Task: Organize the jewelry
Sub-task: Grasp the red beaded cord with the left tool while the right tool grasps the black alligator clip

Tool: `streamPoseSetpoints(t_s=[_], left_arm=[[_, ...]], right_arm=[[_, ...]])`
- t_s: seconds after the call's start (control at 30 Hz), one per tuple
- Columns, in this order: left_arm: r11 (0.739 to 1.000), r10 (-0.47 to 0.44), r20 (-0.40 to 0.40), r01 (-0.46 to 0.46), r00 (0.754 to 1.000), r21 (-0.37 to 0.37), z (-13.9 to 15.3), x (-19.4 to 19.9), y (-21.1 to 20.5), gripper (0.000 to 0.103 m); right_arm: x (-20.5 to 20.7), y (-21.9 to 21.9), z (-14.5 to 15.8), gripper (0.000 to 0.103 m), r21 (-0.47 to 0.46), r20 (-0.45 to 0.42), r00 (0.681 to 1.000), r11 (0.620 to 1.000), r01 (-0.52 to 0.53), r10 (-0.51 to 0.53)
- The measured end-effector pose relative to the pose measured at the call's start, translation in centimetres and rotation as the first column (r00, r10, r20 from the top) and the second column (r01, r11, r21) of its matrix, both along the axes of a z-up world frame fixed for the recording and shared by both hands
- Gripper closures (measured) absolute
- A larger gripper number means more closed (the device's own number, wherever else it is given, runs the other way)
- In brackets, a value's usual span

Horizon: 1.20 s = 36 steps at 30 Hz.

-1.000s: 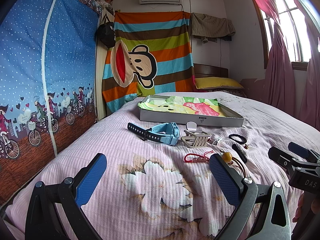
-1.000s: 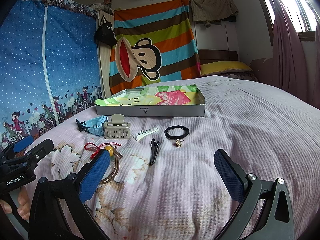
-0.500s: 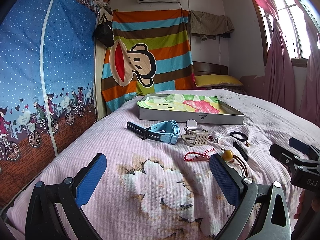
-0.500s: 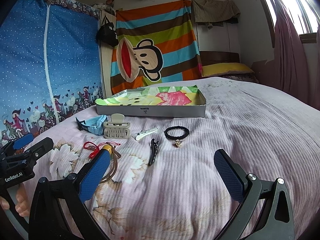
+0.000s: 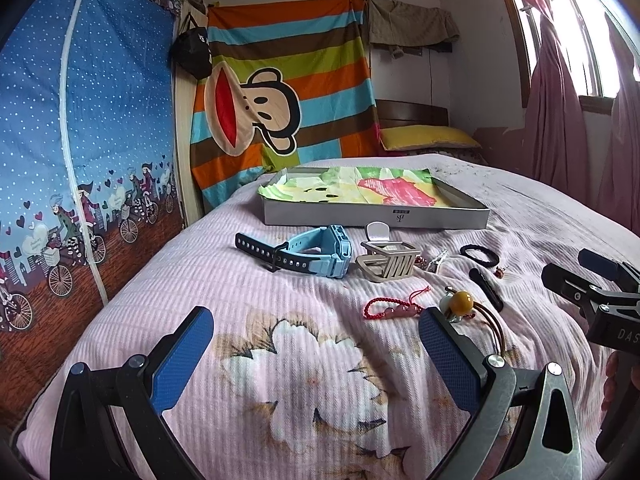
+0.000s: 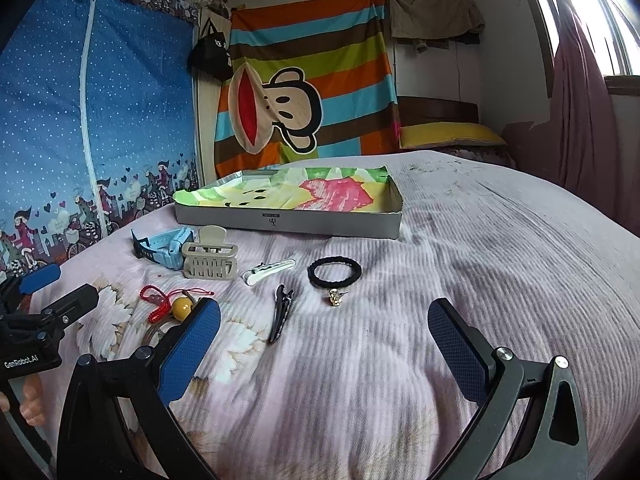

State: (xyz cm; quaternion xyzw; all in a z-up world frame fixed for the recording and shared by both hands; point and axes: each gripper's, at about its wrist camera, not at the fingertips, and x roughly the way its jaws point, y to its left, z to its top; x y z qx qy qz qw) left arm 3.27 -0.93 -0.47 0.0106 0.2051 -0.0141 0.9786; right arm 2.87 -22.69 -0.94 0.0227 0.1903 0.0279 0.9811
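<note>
Hovering low over the pink flower-print bedspread [image 6: 460, 240], both with jaws spread wide and holding nothing: left gripper [image 5: 316, 344], right gripper [image 6: 324, 340].

Lying loose on that bedspread, all on the near side of the shallow grey cardboard box [image 6: 288, 224]:
- nearest, one brown cord necklace with a round amber bead [image 6: 181, 307], partly hiding behind the right gripper's left pad, and one red braided string bracelet [image 5: 390, 308] just beside it
- one black alligator hair clip [image 6: 281, 312], one small gold charm [image 6: 335, 297]
- farther on, one black elastic hair tie [image 6: 334, 271], one white hair clip [image 6: 269, 270], one beige claw clip [image 6: 210, 258] touching one light blue plastic watch [image 5: 308, 254]

Sitting beyond, lined with green, yellow and pink printed paper, holding no jewellery: the box. Hanging behind, one striped monkey-face cloth [image 5: 280, 92].
</note>
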Motion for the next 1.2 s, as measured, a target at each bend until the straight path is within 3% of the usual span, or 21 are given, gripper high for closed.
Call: streamPoseSetpoints(t_s=[0.3, 0.5, 0.6, 0.8, 0.97, 1.2], left_arm=[[0.997, -0.083, -0.072, 0.083, 0.994, 0.004, -0.2, 2.4, -0.7, 0.001], [0.989, -0.151, -0.131, 0.149, 0.98, -0.022, -0.5, 4.2, -1.1, 0.023], [0.983, -0.181, -0.173, 0.174, 0.968, -0.056, -1.0, 5.3, -1.0, 0.034], [0.963, -0.257, -0.24, 0.228, 0.936, -0.141, -2.1, 6.8, -1.0, 0.054], [0.951, -0.298, -0.255, 0.263, 0.92, -0.163, -2.3, 7.4, -1.1, 0.064], [0.936, -0.329, -0.269, 0.275, 0.905, -0.22, -2.1, 8.8, -1.0, 0.064]], right_arm=[[1.9, 0.0, -0.3, 0.004, 0.017, -0.044, 0.998, 0.999, -0.041, 0.041], [3.8, 0.6, -0.7, 0.042, 0.008, -0.099, 0.99, 0.995, -0.096, 0.096], [4.7, 0.8, -1.2, 0.055, 0.025, -0.133, 0.983, 0.992, -0.125, 0.128], [6.0, 1.8, -2.3, 0.071, 0.041, -0.196, 0.964, 0.983, -0.176, 0.181], [6.7, 2.2, -3.3, 0.079, 0.066, -0.237, 0.948, 0.977, -0.202, 0.212], [7.1, 2.3, -4.1, 0.08, 0.11, -0.261, 0.935, 0.969, -0.219, 0.241]])
